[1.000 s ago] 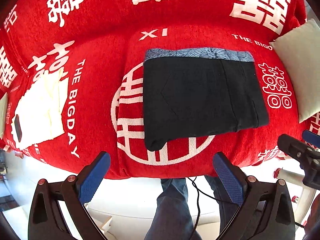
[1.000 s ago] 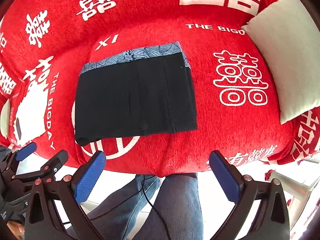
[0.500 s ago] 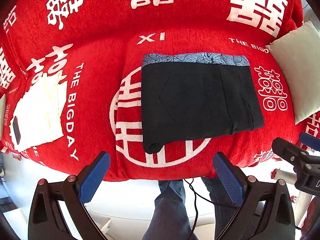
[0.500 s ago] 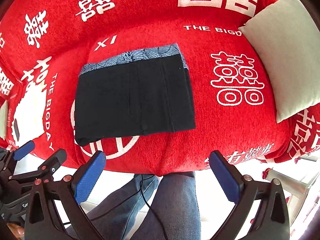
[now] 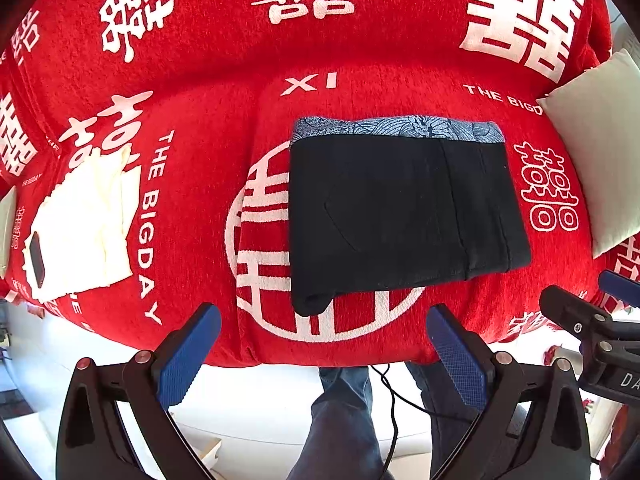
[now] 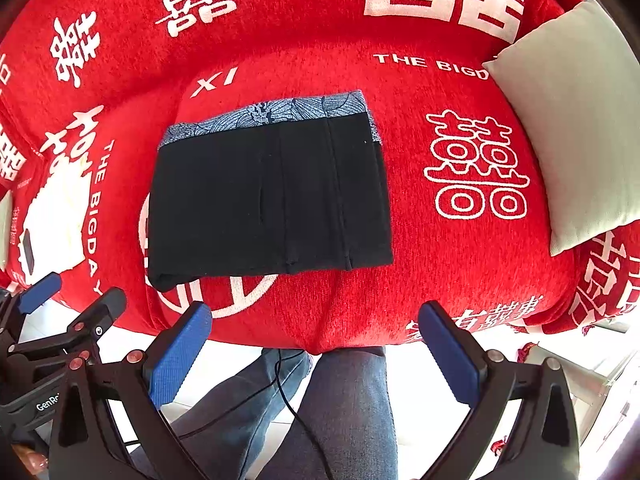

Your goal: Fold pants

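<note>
In the left wrist view, the black pants (image 5: 404, 216) lie folded into a flat block in the middle of the red blanket (image 5: 192, 112), on top of the big white ring printed there. A strip of blue patterned lining (image 5: 396, 130) peeks out along the far edge. The left gripper (image 5: 320, 354) hangs in the air near the front edge of the blanket, with its blue pads wide apart and nothing between them. The fold looks just about done, so the best thing now is probably to keep both grippers up and away so they do not bump the neat block. One near corner (image 5: 312, 304) bulges a bit, and a soft pat there could flatten it. This view alone clearly shows the pocket seam on the pants and the white cloth (image 5: 84, 228) at the left with a small dark thing (image 5: 36, 258) lying on it. Only a tip of the other gripper shows at the right edge. In the right wrist view, the pants (image 6: 268, 200) sit a little to the left, and the right gripper (image 6: 316, 356) has its pads spread wide too, holding nothing. Here you can see much more of the pale cushion (image 6: 576, 120) on the right, well apart from the pants. You also see the person's legs in jeans (image 6: 340, 408) below, and the side of the left gripper (image 6: 60, 316) low at the left.
</note>
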